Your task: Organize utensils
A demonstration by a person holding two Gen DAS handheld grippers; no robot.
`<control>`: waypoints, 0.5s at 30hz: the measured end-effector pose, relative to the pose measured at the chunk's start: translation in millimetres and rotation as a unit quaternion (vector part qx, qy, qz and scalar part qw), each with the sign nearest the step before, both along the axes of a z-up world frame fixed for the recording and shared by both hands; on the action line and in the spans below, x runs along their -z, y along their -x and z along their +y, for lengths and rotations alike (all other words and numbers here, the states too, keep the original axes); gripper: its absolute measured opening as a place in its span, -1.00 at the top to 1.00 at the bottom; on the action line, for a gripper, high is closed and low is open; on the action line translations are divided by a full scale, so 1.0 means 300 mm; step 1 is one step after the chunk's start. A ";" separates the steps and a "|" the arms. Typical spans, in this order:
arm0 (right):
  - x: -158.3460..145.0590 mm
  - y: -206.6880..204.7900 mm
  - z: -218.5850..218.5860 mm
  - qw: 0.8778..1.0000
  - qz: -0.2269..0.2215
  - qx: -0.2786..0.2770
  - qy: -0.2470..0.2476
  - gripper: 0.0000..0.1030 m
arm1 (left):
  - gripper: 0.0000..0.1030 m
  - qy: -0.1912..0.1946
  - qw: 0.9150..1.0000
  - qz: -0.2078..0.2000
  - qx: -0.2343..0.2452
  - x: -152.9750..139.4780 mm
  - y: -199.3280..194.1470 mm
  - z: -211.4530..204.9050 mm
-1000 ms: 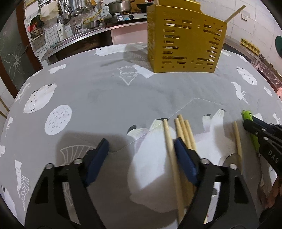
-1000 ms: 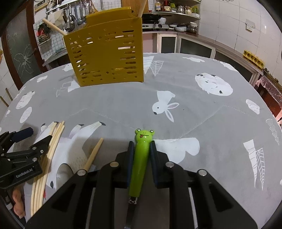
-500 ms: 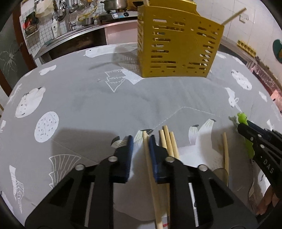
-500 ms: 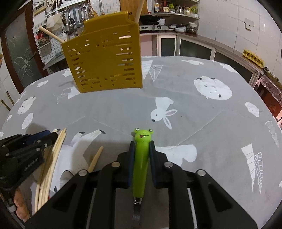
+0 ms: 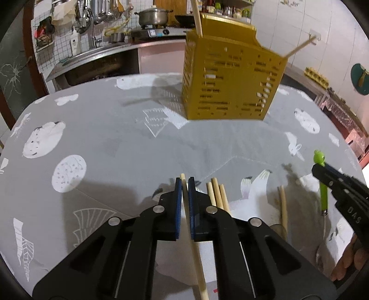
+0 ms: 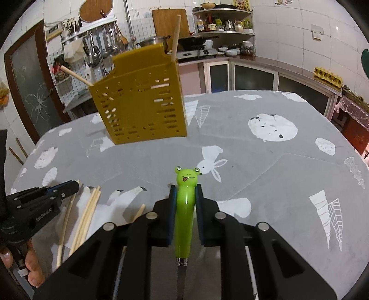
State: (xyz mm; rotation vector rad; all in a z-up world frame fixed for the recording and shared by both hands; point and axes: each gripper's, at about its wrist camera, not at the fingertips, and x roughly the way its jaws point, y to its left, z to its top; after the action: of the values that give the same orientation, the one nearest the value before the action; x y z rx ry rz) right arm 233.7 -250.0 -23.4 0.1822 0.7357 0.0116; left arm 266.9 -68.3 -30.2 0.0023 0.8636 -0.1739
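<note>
My left gripper (image 5: 184,184) is shut on a wooden chopstick (image 5: 194,249) and holds it above the table. Three more chopsticks (image 5: 218,195) lie on the cloth just right of it, and another wooden stick (image 5: 283,208) lies further right. My right gripper (image 6: 186,193) is shut on a utensil with a green frog handle (image 6: 185,207), lifted off the table; it also shows in the left wrist view (image 5: 321,182). A yellow slotted utensil holder (image 5: 230,80) stands at the far side of the table (image 6: 140,101) with two sticks in it.
The round table has a grey cloth with white animal prints (image 6: 272,127). A kitchen counter with a stove and pot (image 5: 151,17) lies behind the holder. The left gripper shows at the left in the right wrist view (image 6: 46,198).
My left gripper closed on a chopstick and lifted it. My right gripper rose with the frog-handled utensil. Both views now sit higher above the table.
</note>
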 end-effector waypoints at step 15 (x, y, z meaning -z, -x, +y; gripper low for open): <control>-0.147 0.129 0.004 0.996 -0.089 0.004 0.009 0.69 | 0.93 -0.002 0.988 -0.152 0.000 -0.235 0.217 0.014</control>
State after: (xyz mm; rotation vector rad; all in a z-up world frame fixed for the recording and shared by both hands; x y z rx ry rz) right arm 195.0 -248.7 20.9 0.1641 0.5562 0.0126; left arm 201.9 -64.1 40.3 0.0328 0.5592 -0.1666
